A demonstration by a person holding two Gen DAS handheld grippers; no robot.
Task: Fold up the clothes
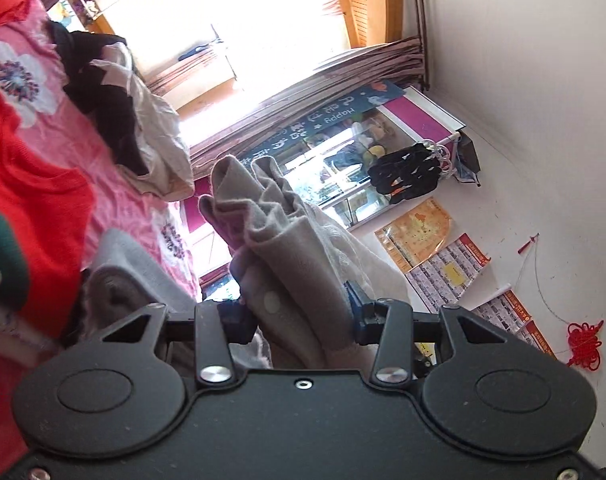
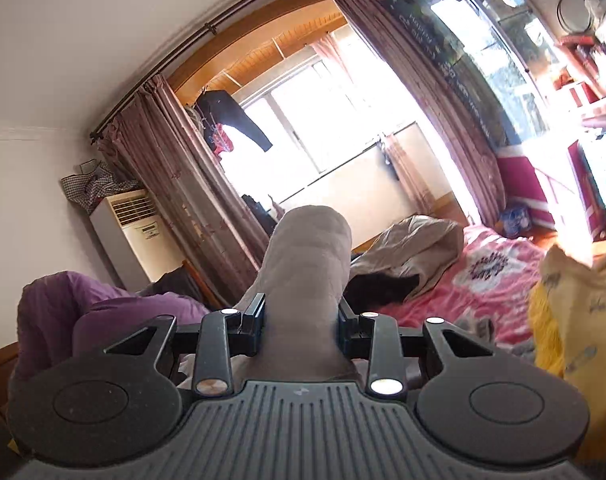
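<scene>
A thick bunch of a grey fleece garment (image 1: 279, 232) with a pale button stands up between the fingers of my left gripper (image 1: 299, 312), which is shut on it. My right gripper (image 2: 301, 320) is shut on another fold of the same grey garment (image 2: 307, 264), which rises as a rounded roll above its fingers. Both grippers are held up in the air above a bed with a pink flowered sheet (image 2: 491, 280). More grey cloth (image 1: 131, 268) hangs down toward the bed in the left wrist view.
On the bed lie a black garment (image 1: 107, 108) with a beige one (image 1: 163, 136), a red garment (image 1: 31, 200), a purple quilt (image 2: 63, 312) and a yellow garment (image 2: 575, 332). A window with curtains (image 2: 207, 208), an air conditioner (image 2: 131, 232) and a glass cabinet (image 1: 367, 160) stand behind.
</scene>
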